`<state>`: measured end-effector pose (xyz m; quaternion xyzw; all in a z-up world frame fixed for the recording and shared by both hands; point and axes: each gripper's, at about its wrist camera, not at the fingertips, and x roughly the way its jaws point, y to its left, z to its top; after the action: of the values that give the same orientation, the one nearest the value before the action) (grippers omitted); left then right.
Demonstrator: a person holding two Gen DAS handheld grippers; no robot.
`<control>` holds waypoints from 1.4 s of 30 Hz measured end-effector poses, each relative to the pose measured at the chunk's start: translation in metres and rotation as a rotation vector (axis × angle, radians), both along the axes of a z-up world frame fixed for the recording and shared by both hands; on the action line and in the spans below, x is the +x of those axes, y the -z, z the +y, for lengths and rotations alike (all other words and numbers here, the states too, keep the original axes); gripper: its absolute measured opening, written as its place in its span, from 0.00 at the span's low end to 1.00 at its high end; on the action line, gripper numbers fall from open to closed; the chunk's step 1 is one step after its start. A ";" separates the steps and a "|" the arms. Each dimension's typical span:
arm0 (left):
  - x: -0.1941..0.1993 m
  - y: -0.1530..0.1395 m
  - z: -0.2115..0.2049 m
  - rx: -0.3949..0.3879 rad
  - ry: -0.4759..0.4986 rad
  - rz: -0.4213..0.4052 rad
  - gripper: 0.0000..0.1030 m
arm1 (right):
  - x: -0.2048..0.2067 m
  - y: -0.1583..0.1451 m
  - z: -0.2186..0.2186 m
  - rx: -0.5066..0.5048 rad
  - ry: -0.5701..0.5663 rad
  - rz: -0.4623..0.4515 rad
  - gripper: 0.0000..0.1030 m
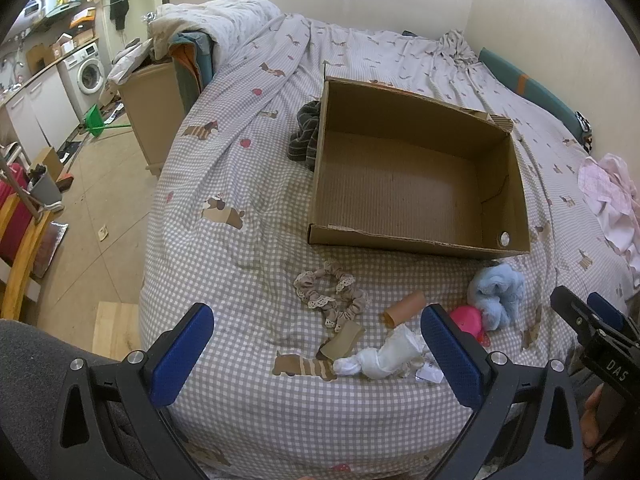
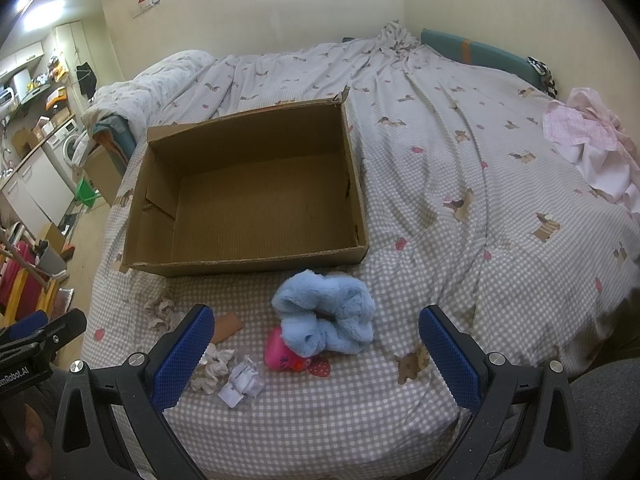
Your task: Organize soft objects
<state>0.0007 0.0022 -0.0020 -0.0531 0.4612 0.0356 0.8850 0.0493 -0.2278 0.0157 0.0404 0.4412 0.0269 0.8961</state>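
Note:
An open, empty cardboard box [image 1: 416, 184] [image 2: 248, 200] sits on the checked bedspread. In front of it lie a fluffy blue plush [image 1: 498, 292] [image 2: 328, 312], a pink toy [image 1: 466, 320] [image 2: 282, 350], beige lace scrunchies [image 1: 332, 296], a knotted white sock [image 1: 380, 356], cardboard tubes [image 1: 404, 308] and crumpled paper [image 2: 242, 386]. My left gripper [image 1: 316, 356] is open and empty above the sock and scrunchies. My right gripper [image 2: 316, 356] is open and empty, just before the blue plush and pink toy.
A dark striped cloth [image 1: 306, 136] lies against the box's left side. Pink clothing [image 2: 592, 140] lies at the bed's right. A bunched duvet [image 1: 224, 24] sits at the far left. The bed edge drops to the floor [image 1: 100, 200] on the left.

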 end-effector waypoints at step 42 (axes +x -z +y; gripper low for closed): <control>0.001 0.002 0.003 -0.016 -0.021 0.012 1.00 | 0.000 0.001 0.000 -0.001 0.003 0.003 1.00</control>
<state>0.0015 0.0051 -0.0043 -0.0649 0.4664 0.0417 0.8812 0.0497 -0.2276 0.0147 0.0407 0.4426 0.0254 0.8954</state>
